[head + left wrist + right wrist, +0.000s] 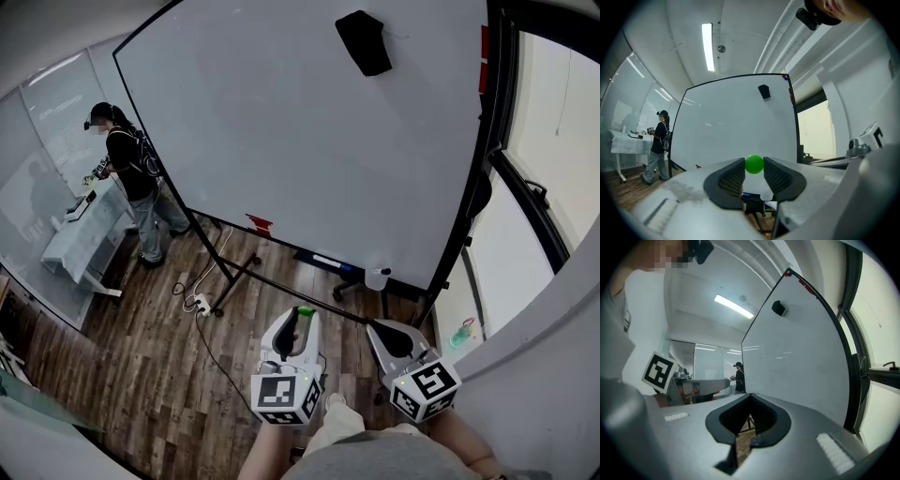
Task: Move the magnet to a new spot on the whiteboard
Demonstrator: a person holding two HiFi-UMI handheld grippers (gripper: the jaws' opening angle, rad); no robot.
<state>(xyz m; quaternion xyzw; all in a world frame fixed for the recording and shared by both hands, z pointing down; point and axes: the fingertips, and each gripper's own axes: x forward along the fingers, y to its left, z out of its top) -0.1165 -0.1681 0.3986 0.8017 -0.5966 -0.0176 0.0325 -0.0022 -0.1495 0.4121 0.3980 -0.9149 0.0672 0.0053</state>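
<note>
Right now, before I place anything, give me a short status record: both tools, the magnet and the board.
left tool: shut on the green magnet, held short of the board
green magnet: ball-shaped, pinched between the jaws, not on the whiteboard
right tool: jaws together, nothing between them
whiteboard: mostly bare, with a black block stuck near its top right
bystander: person standing at a table left of the board

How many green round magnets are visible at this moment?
1. The green round magnet is clamped between the left gripper's jaws, off the large white whiteboard, whose face shows none.
</note>
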